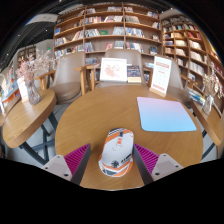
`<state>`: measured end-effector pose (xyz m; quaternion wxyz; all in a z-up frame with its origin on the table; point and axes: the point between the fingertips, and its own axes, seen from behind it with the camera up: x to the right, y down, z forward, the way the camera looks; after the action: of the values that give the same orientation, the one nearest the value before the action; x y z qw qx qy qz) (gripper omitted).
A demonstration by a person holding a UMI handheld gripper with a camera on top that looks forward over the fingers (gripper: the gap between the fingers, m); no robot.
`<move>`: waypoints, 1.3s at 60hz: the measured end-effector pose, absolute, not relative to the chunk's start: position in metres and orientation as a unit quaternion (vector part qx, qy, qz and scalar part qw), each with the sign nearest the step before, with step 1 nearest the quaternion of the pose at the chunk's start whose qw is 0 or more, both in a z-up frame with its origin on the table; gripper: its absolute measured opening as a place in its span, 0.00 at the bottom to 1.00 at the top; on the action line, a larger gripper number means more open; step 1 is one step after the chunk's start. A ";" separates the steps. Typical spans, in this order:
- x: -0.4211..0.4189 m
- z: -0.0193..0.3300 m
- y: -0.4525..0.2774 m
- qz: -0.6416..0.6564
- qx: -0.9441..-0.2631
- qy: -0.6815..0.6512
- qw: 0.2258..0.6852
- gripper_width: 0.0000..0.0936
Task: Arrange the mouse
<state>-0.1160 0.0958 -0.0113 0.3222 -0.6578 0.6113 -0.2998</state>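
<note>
While tool (113, 160) spread, mouse (116, 152) between

A white and orange computer mouse (116, 152) sits between the gripper (113, 160)'s two parted fingers, on a round wooden table (90, 118). A pale rectangular mouse mat (164, 114) lies beyond the right finger, with upright display cards (113, 70) at the table's far edge. Tall wooden bookshelves (110, 28) stand behind, a second wooden table (22, 118) to the left.
</note>
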 end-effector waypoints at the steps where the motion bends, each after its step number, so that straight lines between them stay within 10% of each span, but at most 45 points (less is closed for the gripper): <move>1: -0.114 -0.012 0.097 -0.299 -0.659 0.610 0.323 0.92; 21: -0.098 -0.012 0.106 -0.299 -0.663 0.603 0.327 0.88; 30: -0.093 -0.012 0.102 -0.307 -0.656 0.607 0.326 0.53; 40: -0.095 -0.009 0.103 -0.298 -0.661 0.609 0.320 0.46; 61: -0.033 0.107 0.021 -0.343 -0.609 0.613 0.368 0.44; 78: 0.055 0.067 -0.099 -0.379 -0.592 0.638 0.315 0.44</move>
<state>0.0546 -0.0987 0.0675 0.3153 -0.5917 0.6381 -0.3787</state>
